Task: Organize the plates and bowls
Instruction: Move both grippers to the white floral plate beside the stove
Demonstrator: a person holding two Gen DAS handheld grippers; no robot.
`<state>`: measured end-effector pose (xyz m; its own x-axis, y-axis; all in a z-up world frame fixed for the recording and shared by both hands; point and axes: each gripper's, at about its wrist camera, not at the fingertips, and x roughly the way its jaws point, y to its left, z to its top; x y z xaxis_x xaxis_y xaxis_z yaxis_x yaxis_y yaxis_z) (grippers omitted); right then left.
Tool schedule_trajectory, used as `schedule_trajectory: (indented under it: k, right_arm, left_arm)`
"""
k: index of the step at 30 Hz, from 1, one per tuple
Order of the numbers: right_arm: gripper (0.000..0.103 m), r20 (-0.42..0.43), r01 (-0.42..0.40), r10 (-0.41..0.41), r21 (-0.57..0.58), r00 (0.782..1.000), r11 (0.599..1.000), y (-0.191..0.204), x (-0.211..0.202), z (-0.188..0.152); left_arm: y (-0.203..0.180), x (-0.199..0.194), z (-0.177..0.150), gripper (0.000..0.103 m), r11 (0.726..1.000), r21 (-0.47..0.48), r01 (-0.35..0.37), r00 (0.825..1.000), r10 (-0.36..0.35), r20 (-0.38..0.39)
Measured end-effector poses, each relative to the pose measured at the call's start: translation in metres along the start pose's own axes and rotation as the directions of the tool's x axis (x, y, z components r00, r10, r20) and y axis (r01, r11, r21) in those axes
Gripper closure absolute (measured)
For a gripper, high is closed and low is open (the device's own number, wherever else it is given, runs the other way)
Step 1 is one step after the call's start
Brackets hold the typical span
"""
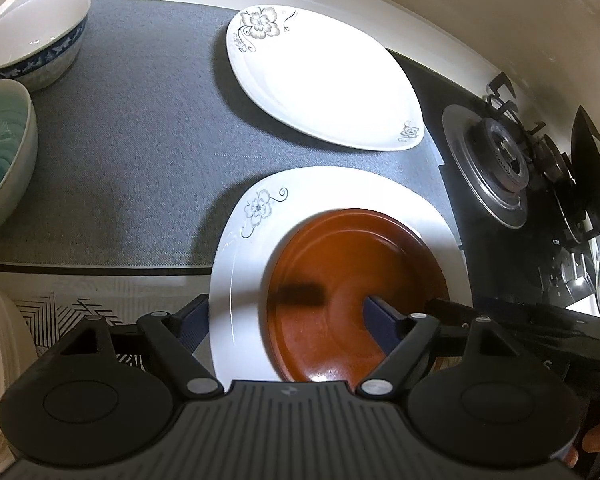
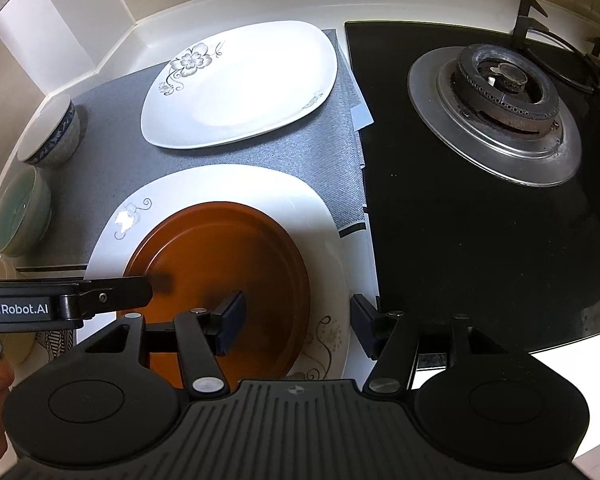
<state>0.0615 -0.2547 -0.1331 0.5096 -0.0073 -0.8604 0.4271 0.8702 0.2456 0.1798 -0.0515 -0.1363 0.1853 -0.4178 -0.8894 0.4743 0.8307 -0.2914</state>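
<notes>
A kitchen counter under a grey woven mat (image 2: pixel 308 156) carries a white floral plate (image 2: pixel 240 84) near the mat's back edge, by the cream wall, and a second white floral plate (image 2: pixel 324 220) at the front edge with a brown plate (image 2: pixel 228 256) lying on it. At the mat's left edge stand a blue-patterned bowl (image 1: pixel 36 40) and a green-glazed bowl (image 1: pixel 4 152), and just off its right edge a black glass hob with a gas burner (image 2: pixel 500 96). The left gripper (image 1: pixel 284 320) and right gripper (image 2: pixel 296 320) both hang with jaws apart over the stacked plates, clamping nothing.
</notes>
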Motion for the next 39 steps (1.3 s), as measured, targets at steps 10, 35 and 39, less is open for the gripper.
schedule_trajectory:
  k: [10, 35, 39]
  right_arm:
    - [0.039, 0.008, -0.037, 0.037, -0.001, 0.999, 0.999, -0.009, -0.008, 0.001]
    - [0.031, 0.184, -0.121, 0.116, 0.012, 0.976, 0.993, -0.025, -0.034, 0.052]
    - [0.031, 0.196, -0.124, 0.124, -0.011, 0.973, 0.992, -0.024, -0.033, 0.061]
  left_arm:
    - [0.006, -0.016, 0.002, 0.004, 0.999, -0.033, 0.01, 0.999, -0.009, 0.031]
    - [-0.014, -0.042, 0.061, 0.0, 0.985, -0.051, -0.166, 0.974, 0.172, 0.146]
    - [-0.016, -0.038, 0.067, 0.0, 0.982, -0.052, -0.179, 0.972, 0.185, 0.147]
